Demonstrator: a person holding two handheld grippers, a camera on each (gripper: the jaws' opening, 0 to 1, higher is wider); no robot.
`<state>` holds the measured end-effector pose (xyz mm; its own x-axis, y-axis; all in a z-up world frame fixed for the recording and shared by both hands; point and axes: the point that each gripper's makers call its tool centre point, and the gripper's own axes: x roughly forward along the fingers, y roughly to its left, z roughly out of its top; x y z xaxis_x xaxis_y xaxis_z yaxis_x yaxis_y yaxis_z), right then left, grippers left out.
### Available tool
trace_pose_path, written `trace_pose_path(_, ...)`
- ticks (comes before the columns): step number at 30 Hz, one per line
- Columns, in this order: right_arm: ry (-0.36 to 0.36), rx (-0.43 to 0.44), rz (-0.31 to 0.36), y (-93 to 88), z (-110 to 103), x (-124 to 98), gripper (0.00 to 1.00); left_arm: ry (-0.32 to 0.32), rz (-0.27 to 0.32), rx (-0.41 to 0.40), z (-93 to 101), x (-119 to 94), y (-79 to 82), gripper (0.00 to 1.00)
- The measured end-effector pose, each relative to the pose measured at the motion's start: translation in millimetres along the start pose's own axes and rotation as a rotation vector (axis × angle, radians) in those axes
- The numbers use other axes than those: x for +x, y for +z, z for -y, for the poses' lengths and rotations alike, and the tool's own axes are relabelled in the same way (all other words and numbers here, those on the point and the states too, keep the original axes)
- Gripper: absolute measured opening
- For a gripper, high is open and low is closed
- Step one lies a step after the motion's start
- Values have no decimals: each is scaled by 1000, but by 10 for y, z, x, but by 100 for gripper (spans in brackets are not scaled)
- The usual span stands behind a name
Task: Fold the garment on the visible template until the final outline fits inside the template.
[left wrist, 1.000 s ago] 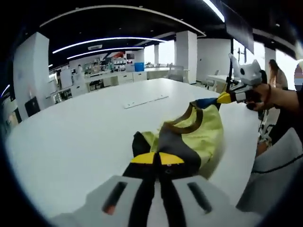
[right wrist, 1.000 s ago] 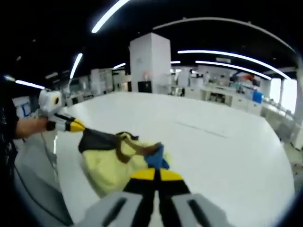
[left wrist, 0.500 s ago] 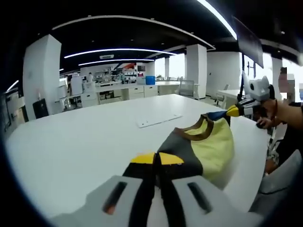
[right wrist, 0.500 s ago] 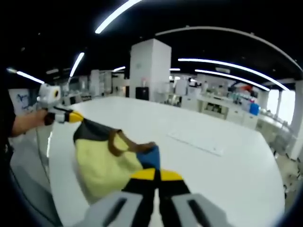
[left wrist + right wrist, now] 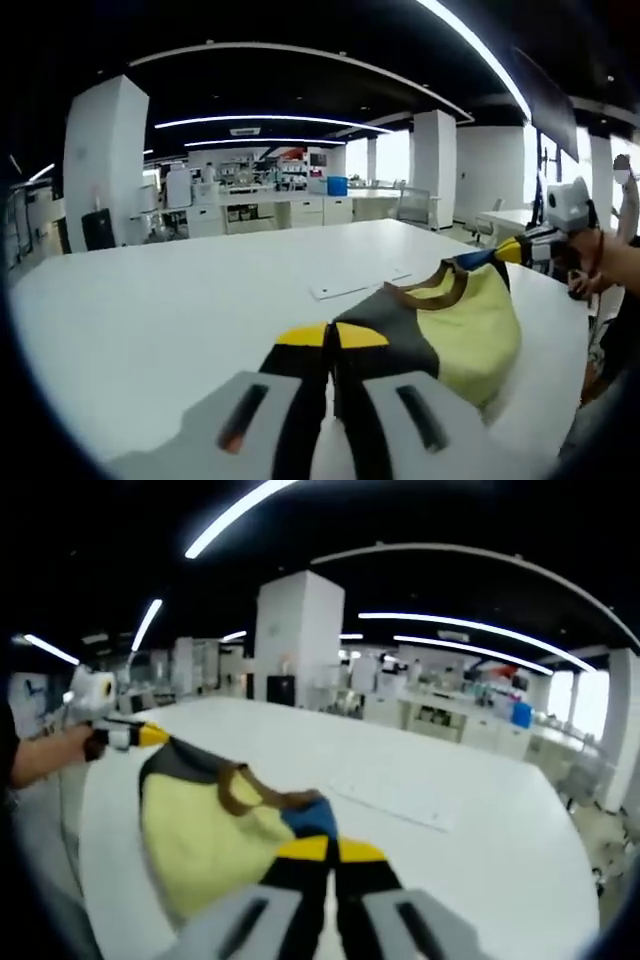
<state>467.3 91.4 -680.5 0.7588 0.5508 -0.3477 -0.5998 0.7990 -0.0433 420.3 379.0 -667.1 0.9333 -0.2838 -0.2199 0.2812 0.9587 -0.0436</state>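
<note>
Both grippers pinching the garment, held up over the white table.

Left gripper (image 5: 331,335) clamped on grey shoulder, lower centre; right gripper (image 5: 327,848) clamped on blue shoulder, lower centre. Yellow garment (image 5: 470,330) stretched between, right of frame, above table (image 5: 150,310). Flat template (image 5: 390,793) beyond, mid-frame. Hand (image 5: 45,752) at left edge.

Each view looks low along its own closed jaws across the white table (image 5: 150,300). Both share the stretched garment (image 5: 470,330), running toward two o'clock in the left gripper view, ten o'clock in the right.
</note>
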Motion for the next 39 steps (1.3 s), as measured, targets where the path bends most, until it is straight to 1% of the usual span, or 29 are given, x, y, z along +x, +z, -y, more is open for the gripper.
trace_pose_path(2,-12,10,5,14,47,76,0,24,14,-37,-90,108,18,0)
trace_pose_path(5,-25,25,10,25,98,204,0,66,15,-83,-217,256,-27,0)
trace_pose_path(6,-32,31,13,28,130,268,0,82,20,-116,-269,318,-43,0)
trace_pose_path(7,-35,37,15,31,151,314,0,95,28,-126,-298,350,-55,0)
trace_pose_path(10,-50,64,21,35,230,489,0,120,19,-147,-382,479,-132,0)
trace_pose_path(11,-54,71,20,27,249,530,0,138,9,-167,-445,539,-171,0)
trace_pose_path(12,-67,98,18,3,278,589,0,143,7,-191,-470,575,-191,0)
trace_pose_path(13,-65,107,14,-13,288,630,0,138,24,-238,-471,620,-194,0)
trace_pose_path(14,-64,107,14,-23,289,664,0,141,27,-244,-495,654,-210,0)
trace_pose_path(15,-70,107,11,-53,304,725,0,150,16,-240,-547,725,-261,0)
trace_pose_path(17,-81,114,-2,-112,333,799,0,177,-13,-240,-595,794,-371,0)
trace_pose_path(18,-95,125,-12,-168,381,865,0,175,-13,-241,-599,809,-381,0)
trace_pose_path(20,-108,145,-23,-241,420,942,0,182,-28,-234,-658,917,-477,0)
trace_pose_path(21,-120,160,-32,-308,446,1006,0,182,-42,-217,-670,978,-534,0)
trace_pose_path(23,-129,176,-50,-421,447,1096,0,186,-62,-202,-667,1028,-618,0)
trace_pose_path(24,-130,176,-52,-458,471,1155,0,189,-85,-213,-673,1072,-708,0)
trace_pose_path(25,-133,180,-56,-496,482,1199,0,187,-93,-226,-668,1098,-756,0)
trace_pose_path(26,-132,196,-67,-567,513,1309,0,191,-107,-233,-676,1139,-839,0)
trace_pose_path(27,-127,210,-77,-644,518,1372,0,233,-142,-251,-754,1171,-939,0)
trace_pose_path(28,-117,210,-77,-686,495,1383,0,241,-159,-223,-772,1210,-1000,0)
trace_pose_path(29,-112,239,-95,-765,479,1419,0,246,-171,-220,-769,1238,-1052,0)
trace_pose_path(30,-117,251,-111,-825,484,1438,0,245,-183,-244,-747,1242,-1095,0)
trace_pose_path(31,-123,255,-115,-865,495,1466,0,243,-182,-256,-734,1252,-1114,0)
trace_pose_path(32,-134,269,-125,-909,506,1476,0,249,-178,-256,-747,1266,-1129,0)
trace_pose_path(33,-139,278,-139,-949,516,1483,0,253,-189,-255,-761,1278,-1156,0)
trace_pose_path(34,-139,276,-144,-975,510,1477,0,253,-200,-259,-768,1287,-1184,0)
trace_pose_path(36,-146,291,-161,-1044,541,1506,0,255,-202,-285,-778,1286,-1235,0)
trace_pose_path(39,-147,297,-171,-1079,563,1536,0,256,-221,-292,-772,1271,-1316,0)
